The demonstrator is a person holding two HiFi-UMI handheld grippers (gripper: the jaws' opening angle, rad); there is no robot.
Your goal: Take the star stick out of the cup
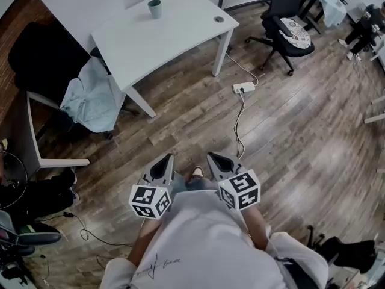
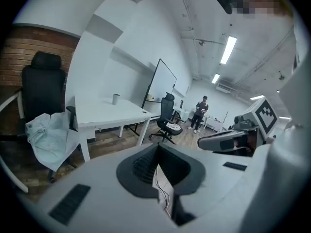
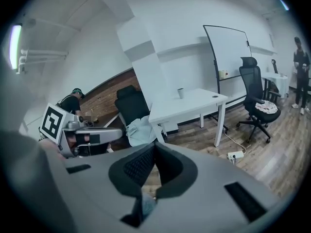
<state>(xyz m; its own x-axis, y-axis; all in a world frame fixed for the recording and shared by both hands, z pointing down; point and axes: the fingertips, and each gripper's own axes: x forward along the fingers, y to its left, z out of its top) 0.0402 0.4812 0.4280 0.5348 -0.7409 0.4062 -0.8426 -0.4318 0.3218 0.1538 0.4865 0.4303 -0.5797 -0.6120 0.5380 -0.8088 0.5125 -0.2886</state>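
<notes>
Wood-plank flooring lay between the person and the white table (image 1: 162,32) at the far left, where the cup (image 1: 155,8) stood near its far edge, too small to tell whether the star stick rose from it. The left gripper (image 1: 168,158) and right gripper (image 1: 212,158) hung near the body, well apart from the cup, jaws closed together on nothing. Arriving with the jaws unopened would likely topple the cup, and the power strip (image 1: 243,88) cable might catch a foot.

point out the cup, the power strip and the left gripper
cup (image 1: 155,9): head view, its side wall
power strip (image 1: 243,88): head view, its top face
left gripper (image 1: 168,158): head view, between its fingertips
</notes>
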